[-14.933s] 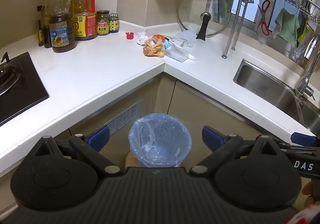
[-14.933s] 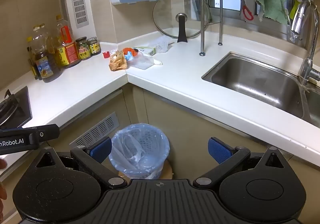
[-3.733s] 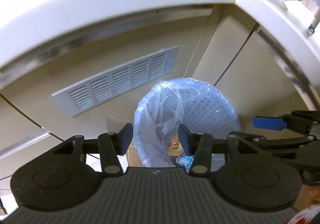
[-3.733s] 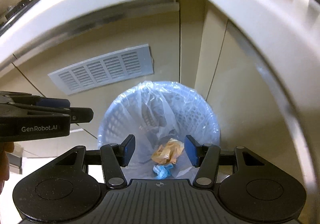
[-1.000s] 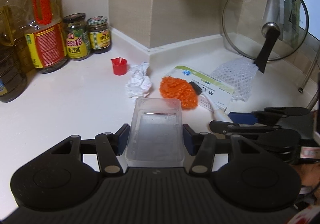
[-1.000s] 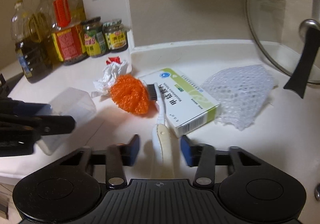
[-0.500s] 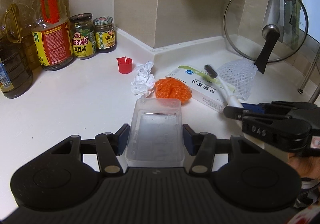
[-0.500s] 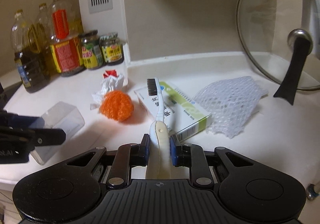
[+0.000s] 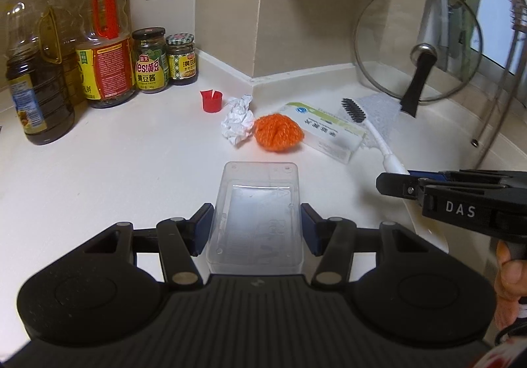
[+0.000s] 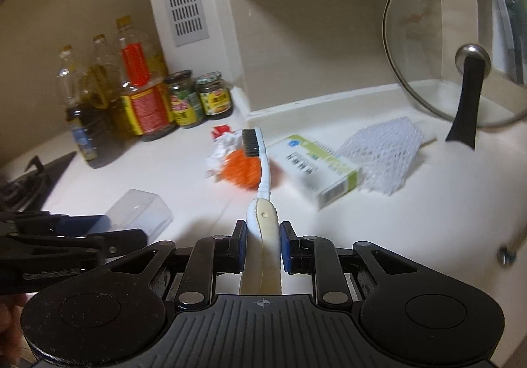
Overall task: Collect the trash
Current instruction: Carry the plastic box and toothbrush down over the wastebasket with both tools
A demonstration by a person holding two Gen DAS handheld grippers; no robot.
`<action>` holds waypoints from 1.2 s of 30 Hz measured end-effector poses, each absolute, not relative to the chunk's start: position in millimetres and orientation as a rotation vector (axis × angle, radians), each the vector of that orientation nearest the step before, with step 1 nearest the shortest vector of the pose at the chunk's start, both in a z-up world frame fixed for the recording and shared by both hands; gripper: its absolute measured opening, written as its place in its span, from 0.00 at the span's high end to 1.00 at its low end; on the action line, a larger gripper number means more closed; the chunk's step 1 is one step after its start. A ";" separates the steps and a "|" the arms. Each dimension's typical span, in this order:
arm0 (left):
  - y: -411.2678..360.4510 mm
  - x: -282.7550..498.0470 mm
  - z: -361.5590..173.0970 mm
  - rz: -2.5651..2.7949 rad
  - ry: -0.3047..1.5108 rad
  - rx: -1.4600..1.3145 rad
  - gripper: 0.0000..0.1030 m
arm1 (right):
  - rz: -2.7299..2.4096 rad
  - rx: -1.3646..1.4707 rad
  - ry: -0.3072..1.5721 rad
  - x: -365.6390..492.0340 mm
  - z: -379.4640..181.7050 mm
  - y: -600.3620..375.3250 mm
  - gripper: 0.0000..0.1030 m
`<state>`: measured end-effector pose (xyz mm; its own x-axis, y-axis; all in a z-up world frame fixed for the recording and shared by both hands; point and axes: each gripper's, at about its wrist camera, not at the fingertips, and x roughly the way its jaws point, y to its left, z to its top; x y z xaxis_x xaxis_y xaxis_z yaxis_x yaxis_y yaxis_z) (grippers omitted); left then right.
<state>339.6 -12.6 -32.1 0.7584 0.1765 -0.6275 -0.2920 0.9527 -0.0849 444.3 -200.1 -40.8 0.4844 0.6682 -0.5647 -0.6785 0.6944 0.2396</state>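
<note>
1. The toothbrush handle's rear end is hidden under the right gripper, which clamps it above the counter
2. The left gripper squeezes a clear plastic box, nothing visible inside

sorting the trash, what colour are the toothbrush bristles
Black bristles on the toothbrush, clearest in the left wrist view.

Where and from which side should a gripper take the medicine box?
Across its short width. The medicine box lies flat and long on the counter, so come from above, at the end away from the orange scrubber touching its other end.
</note>
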 end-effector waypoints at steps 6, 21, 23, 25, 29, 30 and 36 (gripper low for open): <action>-13.0 285.9 -32.4 0.196 0.658 -0.160 0.49 | 0.782 0.013 0.703 375.8 -38.4 -208.1 0.80; -6.0 184.7 -92.9 0.159 0.788 -0.202 0.49 | 0.742 -0.030 0.860 254.0 -91.7 -203.7 0.80; -6.0 181.6 -102.2 0.167 0.806 -0.211 0.49 | 0.752 -0.050 0.873 251.4 -100.2 -203.9 0.80; -6.1 181.1 -111.9 0.182 0.826 -0.214 0.49 | 0.756 -0.071 0.885 251.3 -109.5 -203.8 0.80; -5.5 184.0 -131.8 0.200 0.862 -0.237 0.49 | 0.769 -0.120 0.899 255.0 -127.2 -200.4 0.80; -5.1 185.1 -136.8 0.206 0.872 -0.244 0.49 | 0.773 -0.129 0.905 256.6 -132.0 -199.5 0.80; -3.0 191.1 -164.8 0.229 0.925 -0.289 0.49 | 0.803 -0.175 0.946 261.0 -160.2 -195.3 0.80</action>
